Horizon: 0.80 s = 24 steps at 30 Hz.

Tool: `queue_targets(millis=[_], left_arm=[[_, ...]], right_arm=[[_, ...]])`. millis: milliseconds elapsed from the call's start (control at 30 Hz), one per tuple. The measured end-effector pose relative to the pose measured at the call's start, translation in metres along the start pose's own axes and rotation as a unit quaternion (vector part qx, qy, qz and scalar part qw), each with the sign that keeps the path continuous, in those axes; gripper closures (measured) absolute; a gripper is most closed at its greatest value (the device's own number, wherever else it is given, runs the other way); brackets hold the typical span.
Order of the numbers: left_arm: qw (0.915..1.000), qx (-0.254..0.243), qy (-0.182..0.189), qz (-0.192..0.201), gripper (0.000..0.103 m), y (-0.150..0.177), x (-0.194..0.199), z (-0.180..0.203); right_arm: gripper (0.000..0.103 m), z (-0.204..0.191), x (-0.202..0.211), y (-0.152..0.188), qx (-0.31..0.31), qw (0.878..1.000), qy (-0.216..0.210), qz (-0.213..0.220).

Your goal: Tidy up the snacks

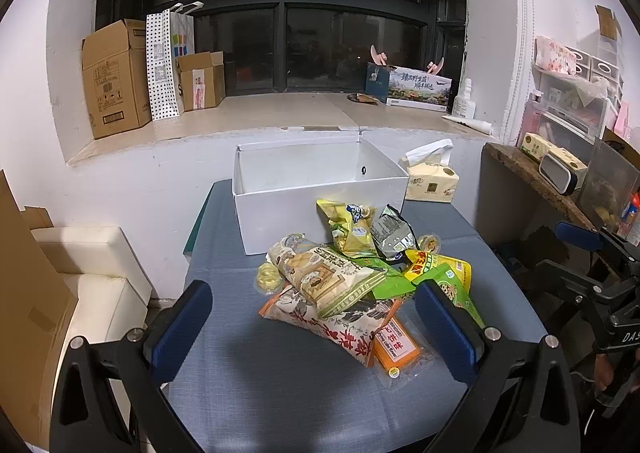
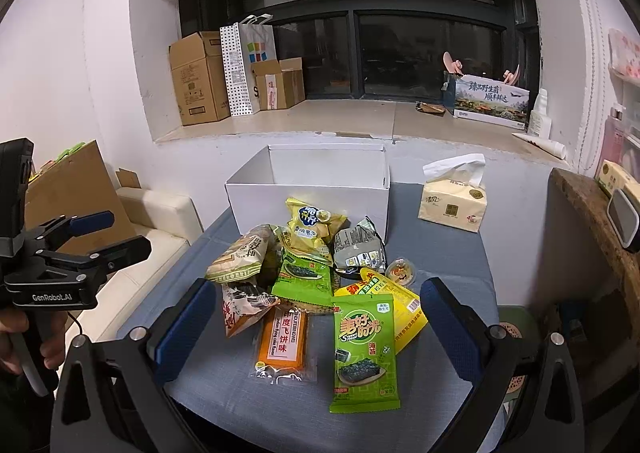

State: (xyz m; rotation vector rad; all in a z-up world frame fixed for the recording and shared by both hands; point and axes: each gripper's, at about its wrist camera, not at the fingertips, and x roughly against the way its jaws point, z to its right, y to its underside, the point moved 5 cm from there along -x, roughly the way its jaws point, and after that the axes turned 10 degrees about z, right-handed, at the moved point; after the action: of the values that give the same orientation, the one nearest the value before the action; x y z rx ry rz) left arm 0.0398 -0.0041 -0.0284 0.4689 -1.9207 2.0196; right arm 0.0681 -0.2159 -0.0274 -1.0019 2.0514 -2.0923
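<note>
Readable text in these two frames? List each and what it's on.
"GenRobot.AI": on the left gripper body.
"Sweet Hour": on the green seaweed packet.
"Indian flying cake flavor": on the orange packet.
"DAS": cut off, on the right gripper body.
Chinese lettering shows on the snack bags, tissue pack and windowsill box; not transcribed. Cardboard box labels are too small.

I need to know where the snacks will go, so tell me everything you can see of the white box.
The white box is an open, lidless rectangular carton, apparently cardboard, standing upright at the far end of the blue-grey table. As far as its interior shows, nothing is inside; a small dark hole marks one inner wall. The snack pile lies against its near side.
</note>
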Motion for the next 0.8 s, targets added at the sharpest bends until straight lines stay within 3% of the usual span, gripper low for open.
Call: queue_targets(millis=[800], left_arm=[[1.0, 0.001, 0.0, -0.002, 0.0, 0.0017, -0.0003, 0.0002]], right_arm=[[0.0, -0.0013, 0.0004, 0.0037, -0.001, 1.0, -0.003, -0.002]])
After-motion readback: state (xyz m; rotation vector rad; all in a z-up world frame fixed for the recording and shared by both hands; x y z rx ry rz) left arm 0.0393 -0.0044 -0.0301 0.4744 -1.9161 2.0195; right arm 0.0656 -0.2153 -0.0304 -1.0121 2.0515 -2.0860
